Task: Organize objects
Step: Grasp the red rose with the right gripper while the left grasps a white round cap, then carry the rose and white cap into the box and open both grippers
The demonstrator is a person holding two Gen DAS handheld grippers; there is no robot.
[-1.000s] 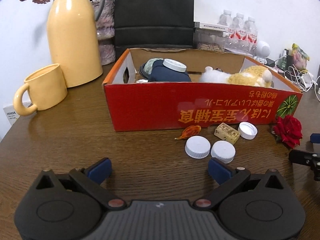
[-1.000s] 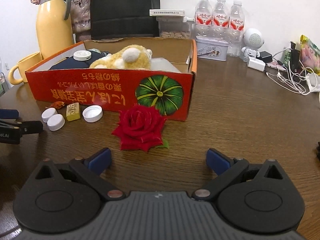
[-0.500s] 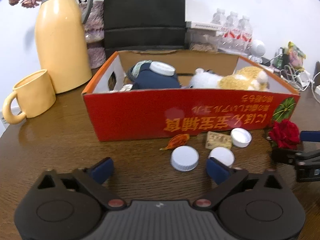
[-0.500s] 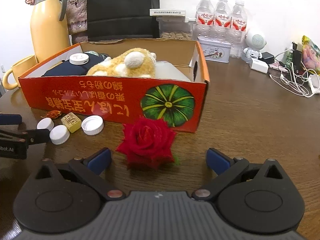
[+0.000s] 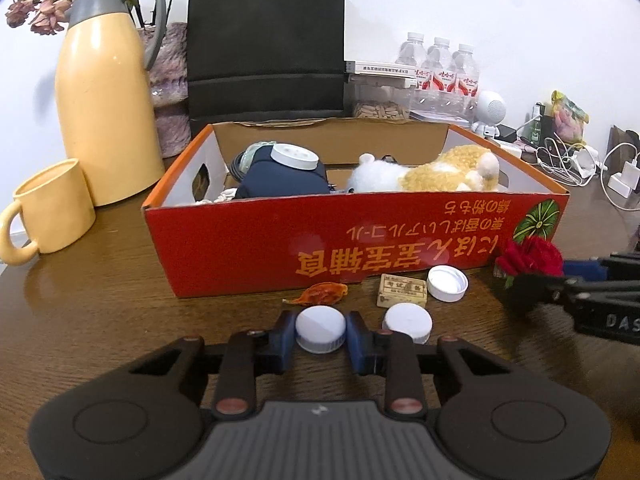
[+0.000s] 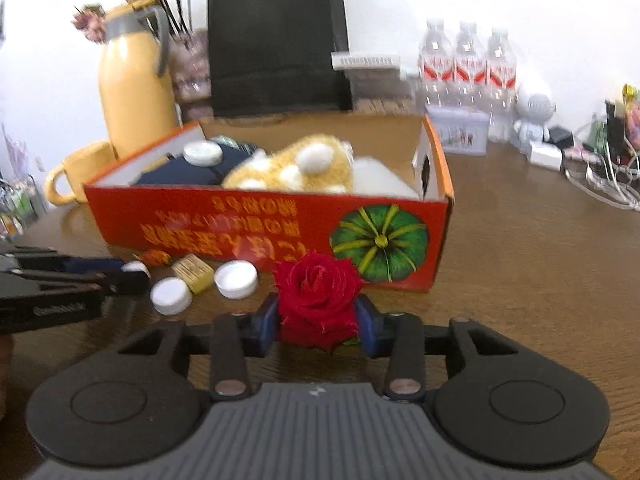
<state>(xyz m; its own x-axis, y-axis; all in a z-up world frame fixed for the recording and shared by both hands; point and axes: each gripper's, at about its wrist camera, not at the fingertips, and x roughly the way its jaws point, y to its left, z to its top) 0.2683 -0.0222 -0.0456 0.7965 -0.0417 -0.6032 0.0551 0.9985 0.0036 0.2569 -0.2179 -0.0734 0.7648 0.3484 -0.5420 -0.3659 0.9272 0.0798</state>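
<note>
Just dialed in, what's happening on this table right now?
A person is tidying small items that lie in front of the red cardboard box, with a hand-held gripper in each hand. The left hand-held gripper is closing its jaws around a white bottle cap on the table; the right hand-held gripper is closing on the red rose. Two more caps, a small tan block and an orange scrap wait outside the box. Nothing is lifted yet.

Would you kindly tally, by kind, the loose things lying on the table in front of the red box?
White bottle caps: 3
Red rose: 1
Small tan block: 1
Orange dried leaf: 1
Total: 6
</note>
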